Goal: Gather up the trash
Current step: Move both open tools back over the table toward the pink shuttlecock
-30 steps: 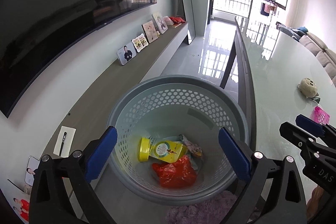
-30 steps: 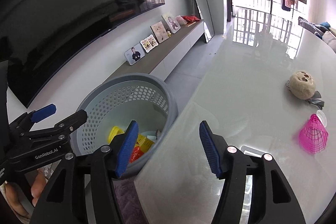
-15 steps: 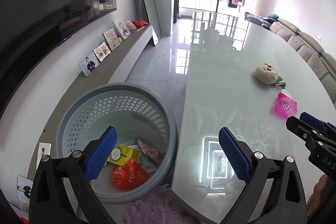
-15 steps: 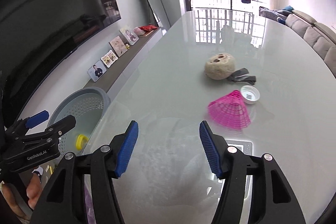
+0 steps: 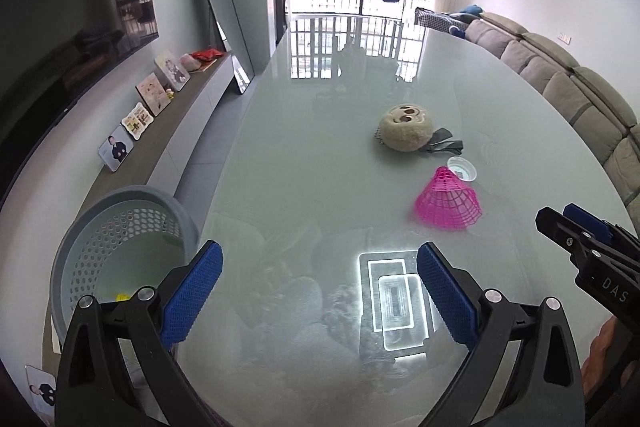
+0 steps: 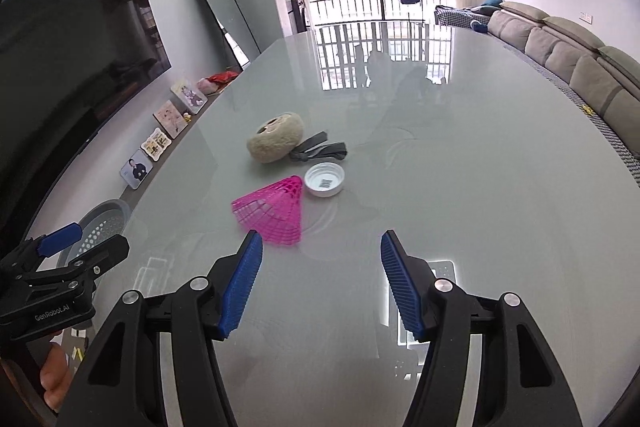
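Note:
A pink mesh cone lies on the glossy table, just ahead of my open, empty right gripper. A white lid sits right behind the cone, then a beige plush ball with a grey strap. In the left wrist view the cone, lid and plush ball lie far ahead on the right. My left gripper is open and empty over the table's near edge. The grey perforated basket stands on the floor at left.
A low TV console with photo frames runs along the left wall under a dark TV. A mirror leans on the wall. A grey sofa lines the table's right side. The right gripper shows at the left view's right edge.
Both grippers have swung right, from over the basket to over the table. The cone, lid and plush ball are now ahead of them; the basket has slid to the left edge.

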Motion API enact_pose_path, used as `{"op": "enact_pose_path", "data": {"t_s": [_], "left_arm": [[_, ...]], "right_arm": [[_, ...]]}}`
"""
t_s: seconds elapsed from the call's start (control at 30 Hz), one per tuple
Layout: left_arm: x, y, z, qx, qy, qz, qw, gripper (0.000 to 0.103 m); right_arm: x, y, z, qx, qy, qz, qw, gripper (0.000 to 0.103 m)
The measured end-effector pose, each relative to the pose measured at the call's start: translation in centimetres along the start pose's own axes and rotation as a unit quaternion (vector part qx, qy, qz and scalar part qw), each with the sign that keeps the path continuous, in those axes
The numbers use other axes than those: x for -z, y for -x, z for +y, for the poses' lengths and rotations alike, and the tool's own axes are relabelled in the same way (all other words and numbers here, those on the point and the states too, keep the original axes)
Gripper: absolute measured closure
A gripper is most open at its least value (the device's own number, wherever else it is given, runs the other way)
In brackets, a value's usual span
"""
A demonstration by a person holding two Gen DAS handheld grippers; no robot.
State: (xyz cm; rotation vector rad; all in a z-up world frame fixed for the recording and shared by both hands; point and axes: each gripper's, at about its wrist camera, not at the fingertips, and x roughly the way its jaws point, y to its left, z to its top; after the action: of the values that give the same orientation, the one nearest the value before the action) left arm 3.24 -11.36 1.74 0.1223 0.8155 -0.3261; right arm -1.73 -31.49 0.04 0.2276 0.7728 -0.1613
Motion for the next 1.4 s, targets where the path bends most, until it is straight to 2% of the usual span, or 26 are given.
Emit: {"op": "enact_pose_path", "data": {"t_s": [0.2,0.5,1.07,1.4], "left_arm": [[-0.7,-0.6,-3.0,0.005,-0.019,0.002,0.9998,0.007],[-1.4,-1.7,-5.4,0.004,-0.031,0.007,0.9995,0.007],[-1.8,-3.0,-7.4,0.001,-0.038,0.016,0.9992,0.007],[-1.8,-3.3,-8.3,0.002,-0.046,0.02,0.9987,0.007]], "right_arm": [[-0.5,-0.4,-2.8,0.009,-0.014,-0.001,1.0,0.044],[-1.0,-1.9,-5.4,0.016,-0.026,0.003,1.0,0.044],[-1.6,-4.7,-6.7,0.021,-0.03,0.01,0.999,0.044],[-1.7,-4.3,-7.5,0.022,-0.05,0.0,0.999,0.044]]}}
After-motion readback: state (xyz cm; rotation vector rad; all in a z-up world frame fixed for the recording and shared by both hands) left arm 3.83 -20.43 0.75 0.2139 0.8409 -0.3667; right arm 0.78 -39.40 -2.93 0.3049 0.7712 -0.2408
